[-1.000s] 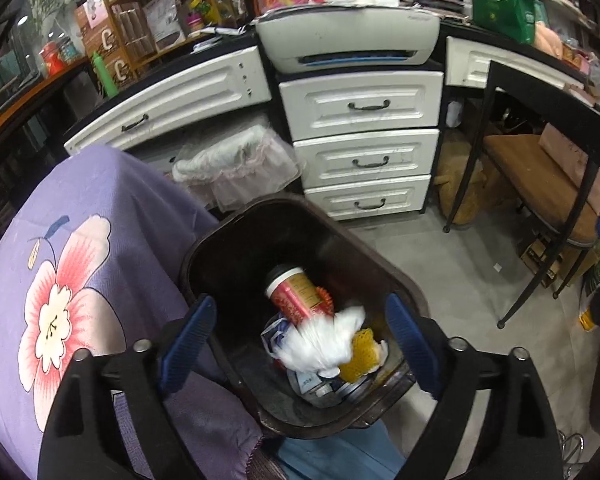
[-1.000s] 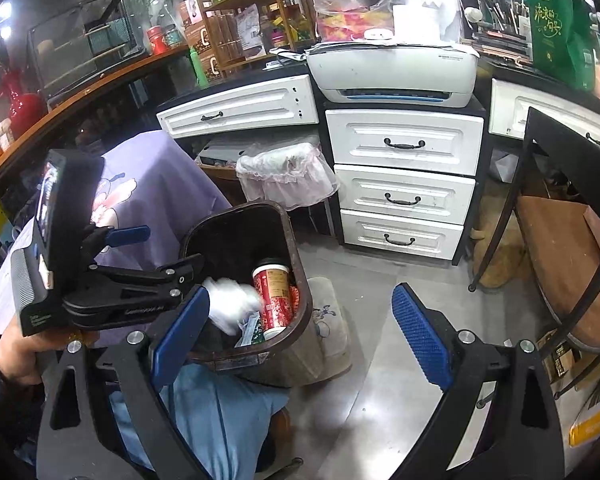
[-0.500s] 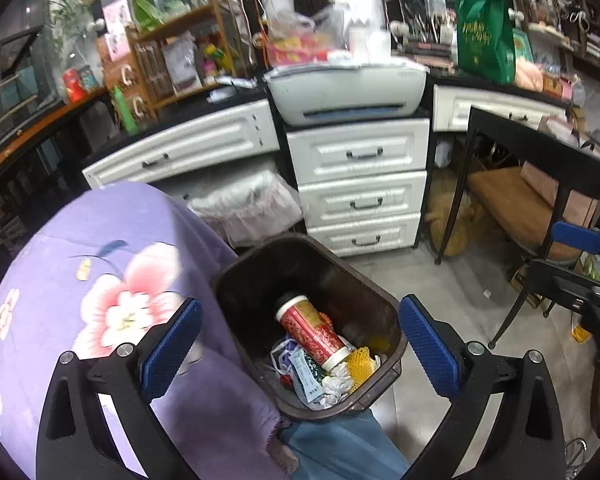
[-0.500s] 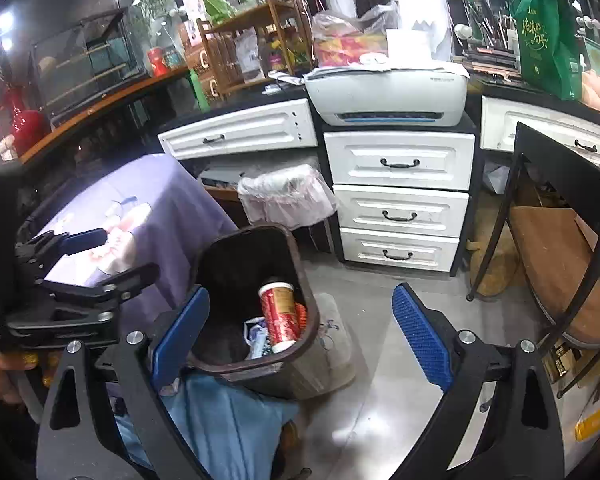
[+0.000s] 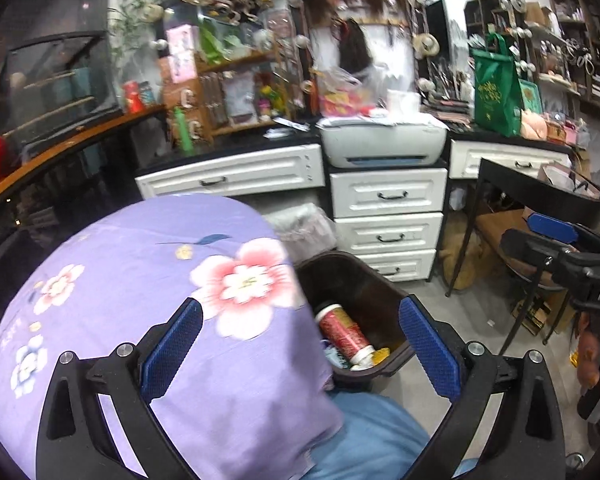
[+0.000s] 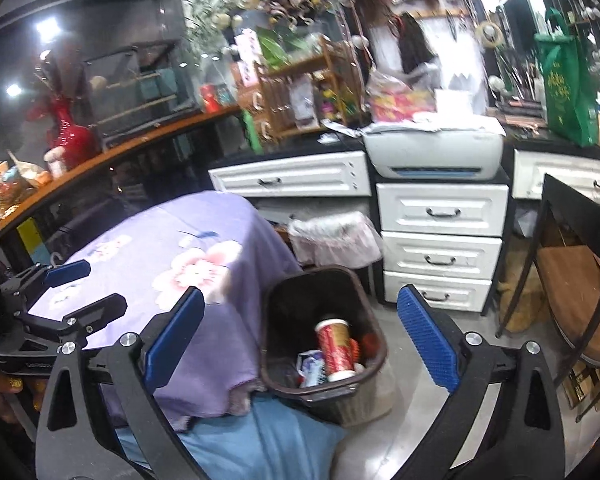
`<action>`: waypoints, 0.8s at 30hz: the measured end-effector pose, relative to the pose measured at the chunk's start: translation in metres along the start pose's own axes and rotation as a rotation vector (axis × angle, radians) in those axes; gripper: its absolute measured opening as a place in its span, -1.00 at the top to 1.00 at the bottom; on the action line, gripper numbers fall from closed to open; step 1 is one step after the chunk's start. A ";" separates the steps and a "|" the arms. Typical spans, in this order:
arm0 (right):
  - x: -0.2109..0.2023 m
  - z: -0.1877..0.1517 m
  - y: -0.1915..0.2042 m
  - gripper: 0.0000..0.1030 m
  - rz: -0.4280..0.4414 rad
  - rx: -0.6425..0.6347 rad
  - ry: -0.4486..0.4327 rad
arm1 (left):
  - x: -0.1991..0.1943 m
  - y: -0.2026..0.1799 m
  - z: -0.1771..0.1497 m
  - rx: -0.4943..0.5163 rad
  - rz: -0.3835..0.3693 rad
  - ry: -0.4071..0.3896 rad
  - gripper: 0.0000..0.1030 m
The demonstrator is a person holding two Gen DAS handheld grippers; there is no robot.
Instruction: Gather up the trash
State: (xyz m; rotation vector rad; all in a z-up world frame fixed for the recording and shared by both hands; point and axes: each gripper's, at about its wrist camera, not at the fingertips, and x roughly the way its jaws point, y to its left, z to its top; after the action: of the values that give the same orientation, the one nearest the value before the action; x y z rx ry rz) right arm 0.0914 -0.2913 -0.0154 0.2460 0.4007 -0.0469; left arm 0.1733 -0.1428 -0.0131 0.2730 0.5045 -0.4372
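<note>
Both grippers are up over the scene with nothing in them. The left gripper (image 5: 300, 344) has its jaws spread as wide as they go, blue pads well apart, nothing between them except the view of the purple cloth (image 5: 148, 288) and the bin (image 5: 364, 292) below. The right gripper (image 6: 298, 336) is spread wide too, empty, with the bin showing in the gap.

The trash is all in the bin already. It's a dark brown bin standing on the floor (image 6: 420, 432), right against the front corner of the table with the purple flowered cloth. Inside there's a red can (image 6: 336, 348) with a white lid lying tilted on top of the pile, some white and blue wrappers (image 6: 312, 364) beside it, and something yellow (image 5: 380, 354) near the front wall. The rest of the pile is too jumbled to make out.

Behind the bin there's a second small bin with a pale bag liner (image 6: 336, 236), tucked under the counter edge. Right of that is the white drawer stack (image 6: 440, 240) with a printer (image 6: 436, 148) on top. A green bag (image 6: 564, 80) sits on the counter at the far right. A black-framed chair (image 6: 572, 272) stands right of the drawers.

Blue fabric (image 6: 260, 440) fills the bottom, touching the bin's near side.
</note>
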 end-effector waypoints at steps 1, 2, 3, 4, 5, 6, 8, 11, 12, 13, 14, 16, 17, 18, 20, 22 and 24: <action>-0.004 -0.001 0.007 -0.88 0.006 -0.007 -0.006 | -0.006 0.004 -0.002 -0.009 0.006 -0.008 -0.89; -0.010 -0.003 0.016 -0.88 0.009 -0.019 -0.014 | -0.014 0.011 -0.006 -0.025 0.017 -0.017 -0.89; -0.014 -0.004 0.023 -0.88 0.012 -0.026 -0.020 | -0.020 0.015 -0.009 -0.036 0.026 -0.022 -0.89; -0.018 -0.005 0.030 -0.88 0.017 -0.035 -0.025 | -0.029 0.021 -0.013 -0.053 0.039 -0.031 -0.89; -0.023 -0.007 0.036 -0.88 0.021 -0.045 -0.031 | -0.034 0.025 -0.017 -0.061 0.046 -0.036 -0.89; -0.029 -0.009 0.046 -0.88 0.022 -0.063 -0.043 | -0.040 0.029 -0.020 -0.071 0.054 -0.042 -0.89; -0.039 -0.013 0.065 -0.89 0.014 -0.114 -0.071 | -0.056 0.038 -0.029 -0.086 0.089 -0.063 -0.89; -0.051 -0.022 0.088 -0.89 0.025 -0.183 -0.096 | -0.076 0.045 -0.040 -0.100 0.138 -0.095 -0.89; -0.054 -0.024 0.095 -0.89 0.037 -0.198 -0.097 | -0.083 0.047 -0.045 -0.110 0.153 -0.107 -0.89; -0.057 -0.026 0.101 -0.89 0.050 -0.208 -0.097 | -0.091 0.049 -0.049 -0.118 0.161 -0.119 -0.89; -0.060 -0.028 0.104 -0.89 0.057 -0.209 -0.098 | -0.096 0.051 -0.052 -0.125 0.167 -0.129 -0.89; -0.068 -0.031 0.113 -0.89 0.078 -0.213 -0.103 | -0.109 0.055 -0.057 -0.139 0.168 -0.152 -0.89; -0.071 -0.032 0.117 -0.89 0.087 -0.215 -0.106 | -0.114 0.057 -0.061 -0.146 0.165 -0.162 -0.89; -0.077 -0.033 0.122 -0.89 0.093 -0.218 -0.114 | -0.122 0.059 -0.064 -0.162 0.170 -0.173 -0.89; -0.091 -0.036 0.129 -0.89 0.095 -0.227 -0.131 | -0.133 0.062 -0.069 -0.181 0.181 -0.184 -0.89; -0.101 -0.038 0.134 -0.89 0.101 -0.240 -0.152 | -0.144 0.063 -0.074 -0.197 0.191 -0.192 -0.89; -0.117 -0.041 0.138 -0.89 0.093 -0.239 -0.180 | -0.153 0.064 -0.077 -0.211 0.210 -0.188 -0.89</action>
State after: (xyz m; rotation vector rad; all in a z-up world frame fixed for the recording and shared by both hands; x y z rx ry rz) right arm -0.0189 -0.1479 0.0254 0.0235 0.2128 0.0692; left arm 0.0516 -0.0087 0.0107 0.0788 0.3300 -0.2007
